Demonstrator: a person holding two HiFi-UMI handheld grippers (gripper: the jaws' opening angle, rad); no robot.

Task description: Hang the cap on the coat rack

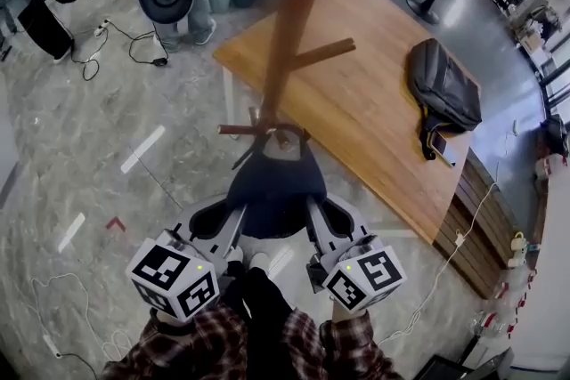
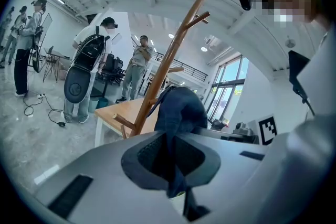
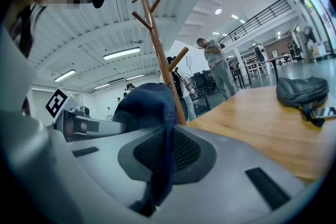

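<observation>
Marbled floor point(image 1: 89, 129), cap point(image 1: 274, 190) clamped in left and right jaws

The right gripper point(image 3: 164, 157) has its jaws pressed together on a fold of the dark blue cap point(image 3: 147, 107), whose crown bulges up just beyond them, toward twelve o'clock. Behind the cap the wooden coat rack point(image 3: 159, 55) rises, leaning slightly, with pegs branching near eleven o'clock. A wooden table point(image 3: 252, 128) spreads out at three o'clock, with a dark backpack point(image 3: 302, 92) lying on it. A person point(image 3: 216, 68) stands beyond the table near two o'clock. A marker cube point(image 3: 56, 103) shows at nine o'clock
</observation>
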